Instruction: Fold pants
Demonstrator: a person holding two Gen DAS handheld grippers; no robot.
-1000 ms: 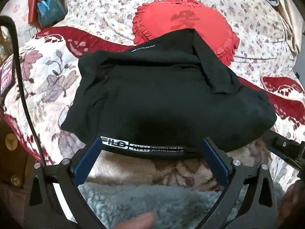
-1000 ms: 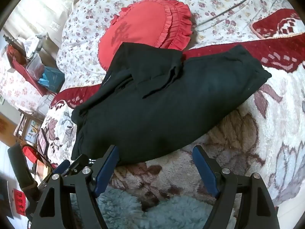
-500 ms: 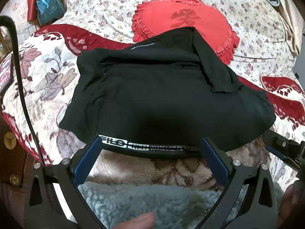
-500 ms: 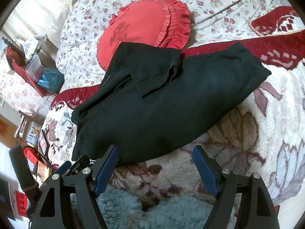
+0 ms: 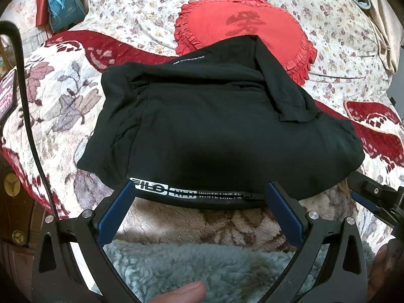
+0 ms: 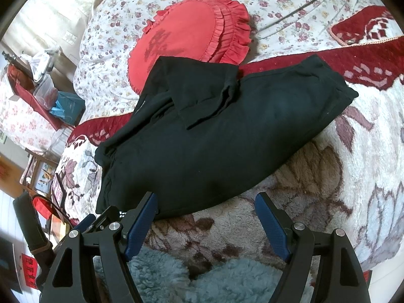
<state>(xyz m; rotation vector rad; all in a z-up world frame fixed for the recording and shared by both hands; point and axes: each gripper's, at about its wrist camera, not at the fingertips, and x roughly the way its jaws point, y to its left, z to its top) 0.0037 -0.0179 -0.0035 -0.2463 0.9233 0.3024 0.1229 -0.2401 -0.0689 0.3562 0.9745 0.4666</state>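
Black pants (image 5: pixel 217 131) lie folded in a thick bundle on the flowered blanket (image 5: pixel 50 106), with a white-lettered waistband (image 5: pixel 186 193) along the near edge. One loose leg end (image 5: pixel 280 85) lies askew on top. My left gripper (image 5: pixel 199 192) stands open at the near edge, its blue pads either side of the waistband, holding nothing. In the right wrist view the same pants (image 6: pixel 214 136) fill the middle. My right gripper (image 6: pixel 205 203) is open just short of their near edge, empty. The left gripper's tip (image 6: pixel 106 217) shows at its lower left.
A red frilled heart cushion (image 5: pixel 250 32) lies right behind the pants, partly under them. A floral duvet (image 5: pixel 141 7) is heaped at the back. A grey fleecy sleeve (image 5: pixel 202 267) and a thumb (image 5: pixel 181 294) fill the foreground. A black cable (image 5: pixel 27 116) runs down the left.
Both grippers stay open and almost still. The left view has shifted slightly, so the pants sit a little lower and farther right in frame.
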